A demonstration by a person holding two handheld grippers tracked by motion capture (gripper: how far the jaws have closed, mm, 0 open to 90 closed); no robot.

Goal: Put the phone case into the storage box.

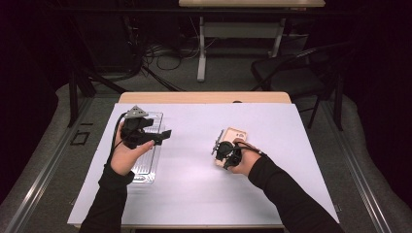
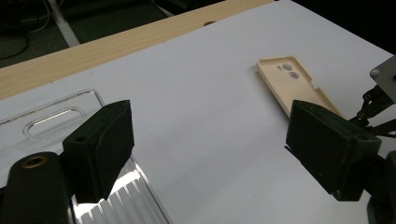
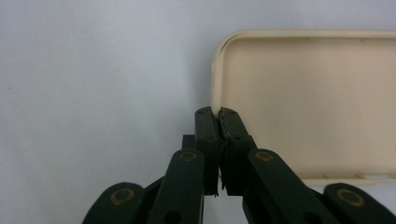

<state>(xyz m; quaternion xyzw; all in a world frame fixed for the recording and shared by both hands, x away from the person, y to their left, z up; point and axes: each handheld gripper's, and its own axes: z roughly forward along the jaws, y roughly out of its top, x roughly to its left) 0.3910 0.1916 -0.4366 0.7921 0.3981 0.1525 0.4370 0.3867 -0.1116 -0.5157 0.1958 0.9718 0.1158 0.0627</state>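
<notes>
A beige phone case (image 1: pixel 235 134) (image 2: pixel 292 84) (image 3: pixel 317 102) lies hollow side up on the white sheet, right of centre. My right gripper (image 1: pixel 224 151) (image 3: pixel 215 113) is shut on the case's side rim, near one rounded corner, with the thin wall pinched between the black pads. At the left, my left gripper (image 1: pixel 164 135) (image 2: pixel 205 140) hovers open over a clear plastic tray (image 1: pixel 147 167) (image 2: pixel 60 116), its jaws wide apart with nothing between them. Part of the right gripper's linkage (image 2: pixel 380 100) shows at the edge of the left gripper view.
A white sheet (image 1: pixel 204 184) covers most of the wooden table (image 1: pixel 204 97). Beyond the table stand a dark chair (image 1: pixel 291 68) at the back right and another table's leg (image 1: pixel 201 48), with cables on the floor.
</notes>
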